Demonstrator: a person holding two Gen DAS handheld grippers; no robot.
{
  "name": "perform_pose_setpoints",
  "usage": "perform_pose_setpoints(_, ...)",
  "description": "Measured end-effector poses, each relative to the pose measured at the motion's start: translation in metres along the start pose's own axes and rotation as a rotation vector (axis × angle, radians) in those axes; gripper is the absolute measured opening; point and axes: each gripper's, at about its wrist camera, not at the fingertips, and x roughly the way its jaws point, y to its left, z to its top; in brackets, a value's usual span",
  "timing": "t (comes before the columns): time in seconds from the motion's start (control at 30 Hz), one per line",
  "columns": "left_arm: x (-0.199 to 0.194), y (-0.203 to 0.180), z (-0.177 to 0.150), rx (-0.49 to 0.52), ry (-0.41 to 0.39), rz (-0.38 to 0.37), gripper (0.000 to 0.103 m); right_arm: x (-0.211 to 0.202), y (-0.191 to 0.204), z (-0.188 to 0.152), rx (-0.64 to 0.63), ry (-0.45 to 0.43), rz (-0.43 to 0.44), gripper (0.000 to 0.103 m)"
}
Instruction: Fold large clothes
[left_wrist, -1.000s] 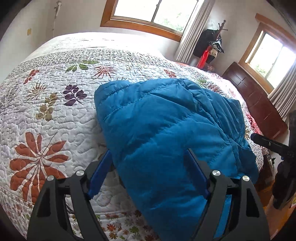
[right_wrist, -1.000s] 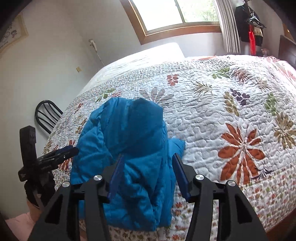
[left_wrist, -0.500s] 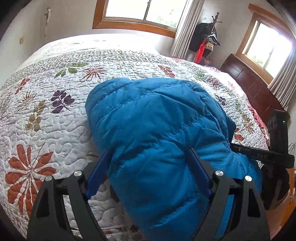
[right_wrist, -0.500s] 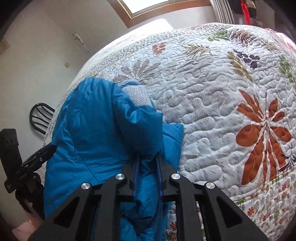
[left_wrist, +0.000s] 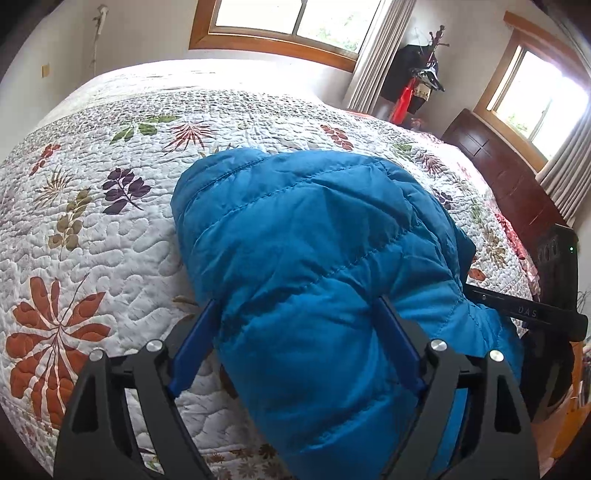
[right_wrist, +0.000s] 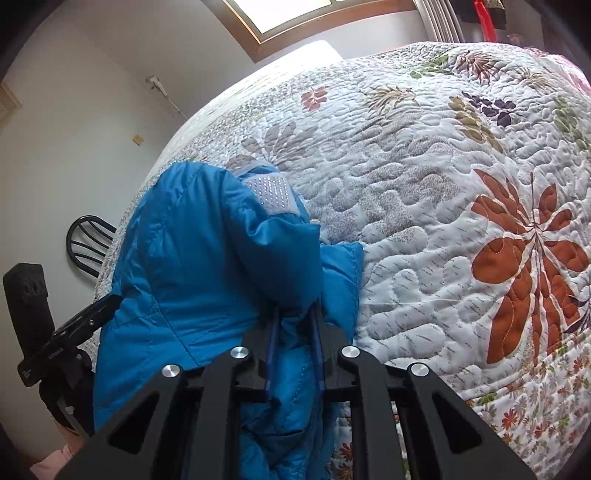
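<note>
So the blue puffer jacket (left_wrist: 317, 266) lies on the bed's quilt (left_wrist: 92, 229) running toward 12 o'clock, its near hem pinched by the right gripper (right_wrist: 293, 321), jaws easing open slightly, while the left gripper (left_wrist: 295, 332) straddles it wide, not squeezing.

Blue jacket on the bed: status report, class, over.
Right gripper pinching jacket fabric, jaws easing open slightly. Left gripper wide open, straddling the jacket's bulk. Jacket bunched at quilt edge, unfolded. Nothing in the way.
</note>
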Motion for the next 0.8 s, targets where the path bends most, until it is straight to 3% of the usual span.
perform_pose_setpoints(0.03, -0.007, 0.001, -0.002, -0.004, -0.004, 0.003, 0.075, -0.010, 0.004, -0.004, -0.015, -0.021, -0.049, 0.038)
perform_pose_setpoints(0.07, -0.016, 0.001, -0.005, -0.007, -0.016, 0.009, 0.074, -0.021, 0.008, -0.009, -0.028, -0.052, -0.105, 0.045)
perform_pose_setpoints(0.1, -0.024, 0.001, -0.009, -0.003, -0.031, 0.005, 0.074, -0.031, 0.011, -0.014, -0.043, -0.082, -0.128, 0.046)
perform_pose_setpoints(0.23, -0.060, -0.012, -0.032, 0.036, -0.077, -0.030, 0.074, -0.067, 0.025, -0.040, -0.064, -0.155, -0.125, 0.030)
perform_pose_setpoints(0.4, -0.080, -0.039, -0.057, 0.075, -0.097, -0.103, 0.074, -0.092, 0.067, -0.070, -0.201, -0.198, -0.067, 0.022)
perform_pose_setpoints(0.57, -0.054, -0.054, -0.067, 0.113, -0.023, -0.102, 0.070, -0.066, 0.079, -0.075, -0.262, -0.128, -0.131, 0.020)
perform_pose_setpoints(0.67, -0.044, -0.056, -0.073, 0.143, -0.026, -0.071, 0.070, -0.044, 0.062, -0.079, -0.218, -0.055, -0.108, 0.016)
perform_pose_setpoints(0.8, -0.037, -0.058, -0.079, 0.178, -0.026, -0.053, 0.071, -0.032, 0.051, -0.081, -0.193, -0.042, -0.080, 0.016)
